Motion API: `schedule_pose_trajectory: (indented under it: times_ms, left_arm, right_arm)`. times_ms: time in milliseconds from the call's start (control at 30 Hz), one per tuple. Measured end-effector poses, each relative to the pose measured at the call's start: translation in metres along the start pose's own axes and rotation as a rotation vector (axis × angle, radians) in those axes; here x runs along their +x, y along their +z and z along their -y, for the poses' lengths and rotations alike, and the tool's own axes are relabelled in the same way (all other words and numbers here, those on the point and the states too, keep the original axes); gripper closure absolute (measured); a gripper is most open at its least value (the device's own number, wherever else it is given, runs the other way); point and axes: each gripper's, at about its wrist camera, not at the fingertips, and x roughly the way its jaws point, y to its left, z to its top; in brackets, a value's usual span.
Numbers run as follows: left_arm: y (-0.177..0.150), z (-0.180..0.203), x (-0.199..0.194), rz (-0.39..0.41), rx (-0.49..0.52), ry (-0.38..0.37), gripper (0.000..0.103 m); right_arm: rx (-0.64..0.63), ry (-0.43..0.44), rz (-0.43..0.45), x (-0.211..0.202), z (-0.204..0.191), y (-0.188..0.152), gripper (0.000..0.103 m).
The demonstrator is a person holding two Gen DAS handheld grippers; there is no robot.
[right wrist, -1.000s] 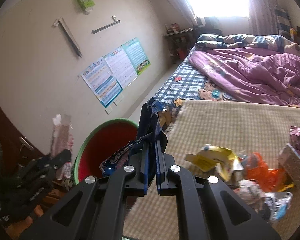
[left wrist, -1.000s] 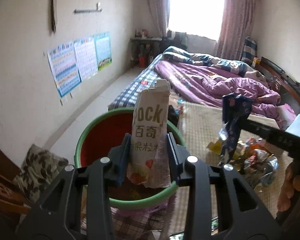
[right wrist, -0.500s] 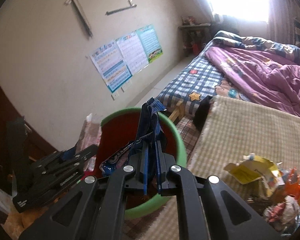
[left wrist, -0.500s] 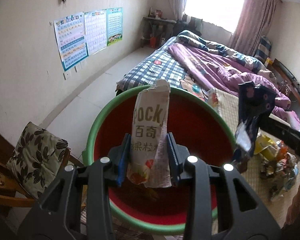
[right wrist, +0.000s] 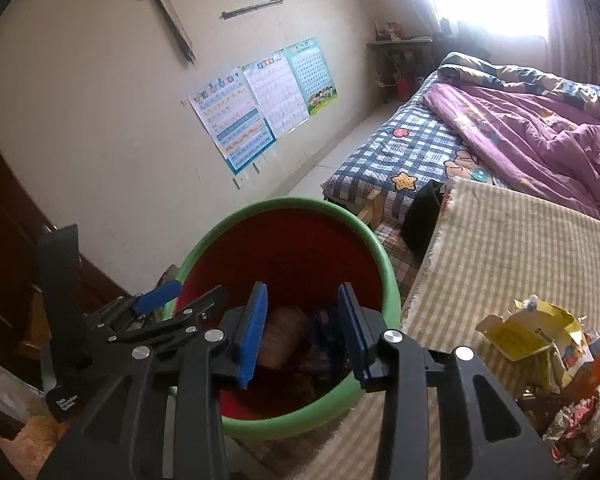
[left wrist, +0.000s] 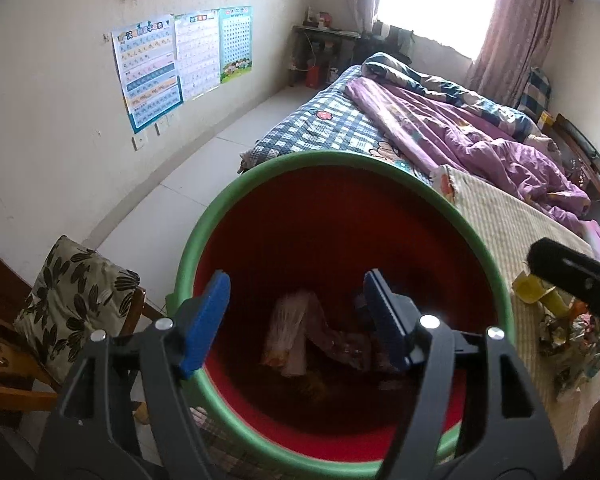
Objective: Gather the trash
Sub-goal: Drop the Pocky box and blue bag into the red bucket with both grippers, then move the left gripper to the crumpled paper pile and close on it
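A red bin with a green rim (left wrist: 204, 236) fills the left wrist view, right below both grippers. My left gripper (left wrist: 296, 284) hangs over it, its jaws opening, with nothing between them. The pale Pocky wrapper (left wrist: 288, 336) lies on the bin's bottom among other scraps. In the right wrist view my right gripper (right wrist: 302, 296) is over the same bin (right wrist: 284, 204), jaws opening and empty. The pale wrapper (right wrist: 280, 336) and the blue wrapper (right wrist: 324, 320) lie inside, below its pads. The left gripper (right wrist: 184, 300) shows at the bin's left rim.
A checked mat (right wrist: 512, 240) on the bed's end carries a pile of trash (right wrist: 572, 400) with a yellow carton (right wrist: 528, 328). A purple quilt (left wrist: 480, 136) covers the bed beyond. A chair with a leaf-print cushion (left wrist: 76, 300) stands left of the bin. Posters hang on the wall.
Both grippers moved over the bin, then opened. The Pocky wrapper left the left jaws and the blue wrapper left the right jaws; both now lie in the bin.
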Motion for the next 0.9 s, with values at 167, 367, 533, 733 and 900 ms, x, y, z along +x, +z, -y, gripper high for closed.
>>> schedule_pose_trajectory:
  times_ms: [167, 367, 533, 733, 900]
  left_arm:
    - [-0.001, 0.007, -0.015, 0.019, -0.019, -0.019, 0.035]
    - [-0.007, 0.036, -0.038, 0.051, -0.005, -0.047, 0.034]
    - [-0.019, 0.067, -0.055, 0.057, -0.004, -0.079, 0.032]
    - [-0.042, 0.105, -0.064, 0.029, 0.000, -0.106, 0.032]
    - [-0.060, 0.139, -0.066, 0.003, 0.009, -0.124, 0.032]
  right_arm:
    - [0.015, 0.005, 0.050, -0.035, 0.014, 0.003, 0.063]
    - [0.052, -0.023, 0.123, -0.088, 0.047, -0.002, 0.059]
    - [0.071, -0.075, 0.152, -0.126, 0.080, -0.019, 0.058]
    - [0.117, -0.159, 0.143, -0.161, 0.130, -0.052, 0.058]
    - [0.165, -0.213, 0.107, -0.179, 0.174, -0.082, 0.058]
